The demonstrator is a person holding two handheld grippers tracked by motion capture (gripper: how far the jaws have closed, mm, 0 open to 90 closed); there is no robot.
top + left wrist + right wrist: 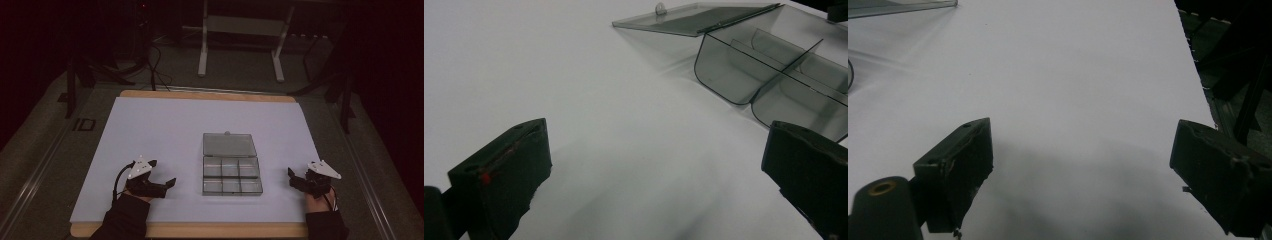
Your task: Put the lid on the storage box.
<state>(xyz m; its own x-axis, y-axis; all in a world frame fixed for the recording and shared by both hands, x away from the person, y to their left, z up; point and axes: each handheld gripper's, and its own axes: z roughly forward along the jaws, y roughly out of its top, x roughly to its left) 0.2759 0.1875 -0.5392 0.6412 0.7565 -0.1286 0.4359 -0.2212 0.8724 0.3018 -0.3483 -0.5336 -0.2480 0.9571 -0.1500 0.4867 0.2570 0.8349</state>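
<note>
Since it is moulded from thin, clear, smoke-tinted plastic, the compartment box (231, 171) is judged to be light, stiff, slippery under hard pads and liable to crack or skid if squeezed hard. It is seen near the middle of the white sheet (150, 130), between the two tools, with its lid (228, 144) folded back flat on the far side. Six empty cells are counted in its tray. A hold is best taken on a side wall, or on the small tab (660, 8) at the lid's free edge. With the lid open, its long axis runs away from the person. The left gripper (168, 183) and the right gripper (291, 175) are both held spread wide, nothing between their jaws.
</note>
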